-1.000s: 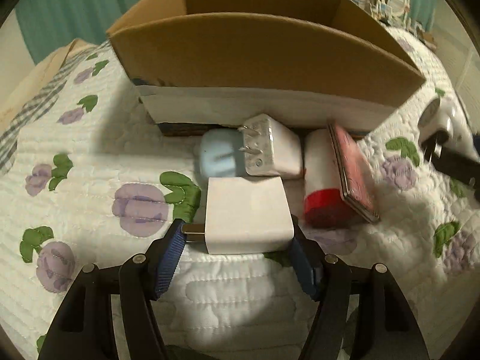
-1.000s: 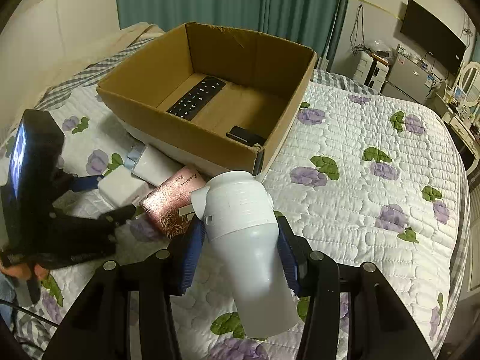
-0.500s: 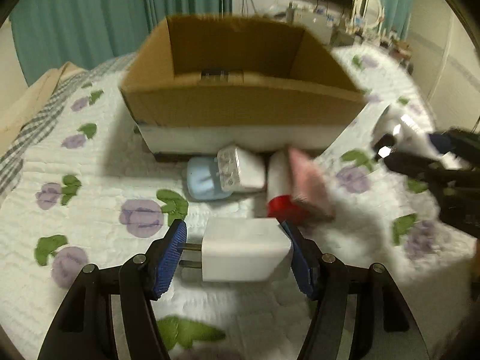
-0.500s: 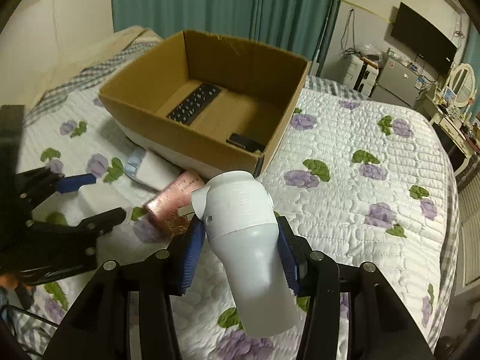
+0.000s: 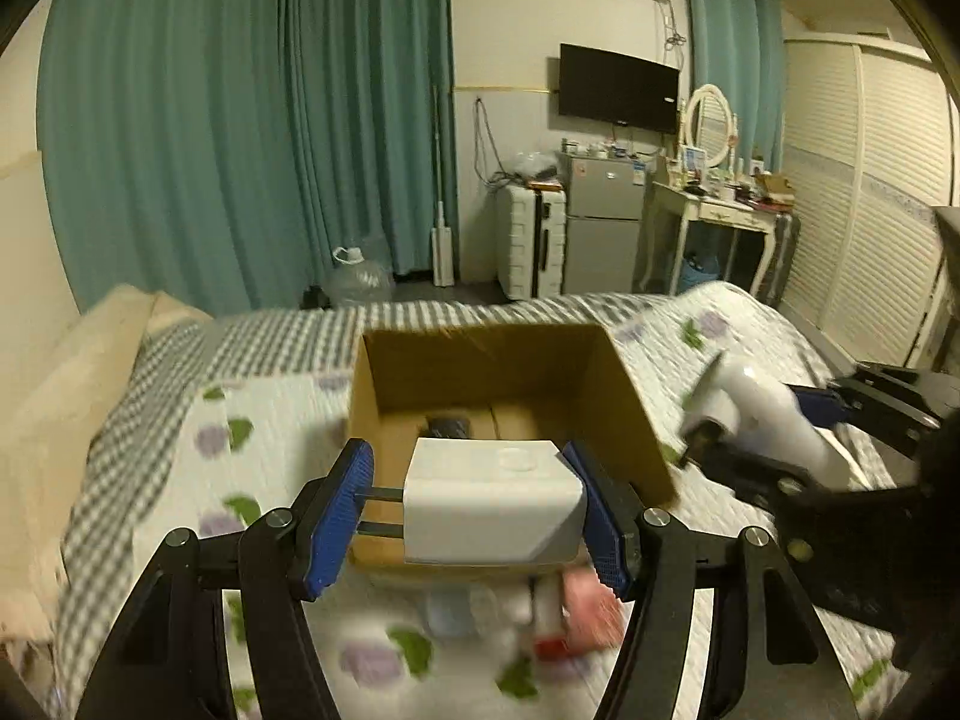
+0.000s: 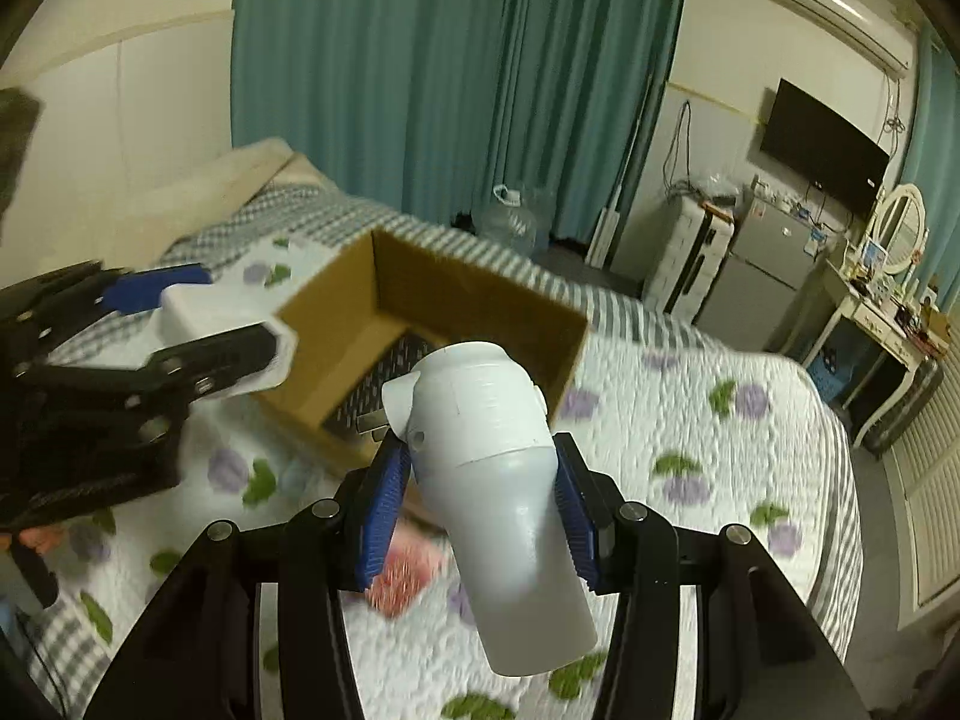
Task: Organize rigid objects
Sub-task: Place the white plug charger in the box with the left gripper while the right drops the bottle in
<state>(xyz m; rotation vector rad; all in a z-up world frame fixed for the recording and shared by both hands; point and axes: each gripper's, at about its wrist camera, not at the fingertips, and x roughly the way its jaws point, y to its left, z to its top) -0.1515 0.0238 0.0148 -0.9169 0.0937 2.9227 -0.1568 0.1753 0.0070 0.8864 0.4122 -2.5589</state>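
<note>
Both claws are loaded and held up above the bed. The left claw (image 5: 474, 510) pinches a white square plug-in charger block (image 5: 492, 501) crosswise between its blue pads: the right pad presses the block's flat end and the left pad meets the tips of its two metal prongs, which point to the left. The block hangs in front of the near wall of the open brown cardboard box (image 5: 504, 372), partly covering its rim in the left wrist view. The right claw (image 6: 477, 510) is clamped on a white plastic bottle-shaped device with a rounded head and a short side spout (image 6: 486, 444); its pads grip the body just below the head, the head points away toward the box and the narrower base runs back toward the camera.

A second ago the left claw was low over the quilt with the charger block resting on it beside the other items; now the block is off the quilt, level with the box opening, and the room beyond fills the upper view. The right claw has also risen with its device, closer to the box's right corner.

Under everything lies the bed's white quilt with purple flowers and green leaves (image 6: 690, 438), which carries the box. Inside the box lie a black remote control (image 6: 384, 384) along the floor and a small dark object (image 5: 447, 425) toward the far wall. On the quilt in front of the box, blurred, lie a pink patterned flat case (image 6: 408, 570), a red and white item (image 5: 549, 630) and a pale blue one (image 5: 447, 615).
</note>
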